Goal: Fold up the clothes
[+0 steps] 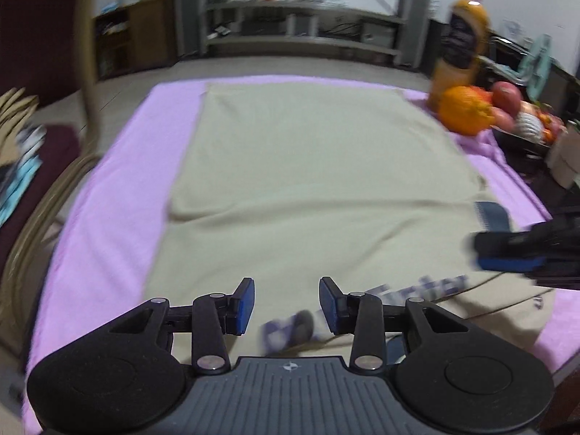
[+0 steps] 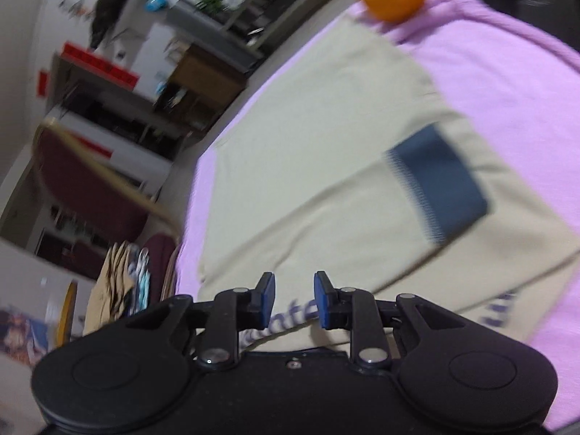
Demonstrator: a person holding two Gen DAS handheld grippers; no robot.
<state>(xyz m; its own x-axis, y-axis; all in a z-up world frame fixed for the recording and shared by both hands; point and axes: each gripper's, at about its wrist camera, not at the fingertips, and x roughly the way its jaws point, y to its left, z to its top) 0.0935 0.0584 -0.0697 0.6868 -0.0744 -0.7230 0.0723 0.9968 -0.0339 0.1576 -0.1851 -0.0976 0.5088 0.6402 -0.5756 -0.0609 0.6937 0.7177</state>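
Note:
A beige garment [image 1: 308,166] with dark blue lettering [image 1: 424,290] lies flat and partly folded on a lilac cloth [image 1: 108,210] that covers the table. A dark blue patch [image 2: 438,185] shows on the garment [image 2: 326,137] in the right wrist view. My left gripper [image 1: 286,299] hovers over the garment's near edge, open, with nothing between its blue pads [image 1: 246,304]. My right gripper [image 2: 294,295] is open too, above the lettering [image 2: 290,317], and holds nothing. It also reaches in from the right edge of the left wrist view as the right gripper [image 1: 482,252], blurred, above the cloth.
A large orange [image 1: 465,110], a tall orange juice bottle [image 1: 460,43] and a tray of fruit [image 1: 525,119] stand at the table's far right corner. A dark red chair [image 2: 90,188] and a stack of papers [image 1: 18,166] are at the left. Shelves [image 1: 301,25] line the far wall.

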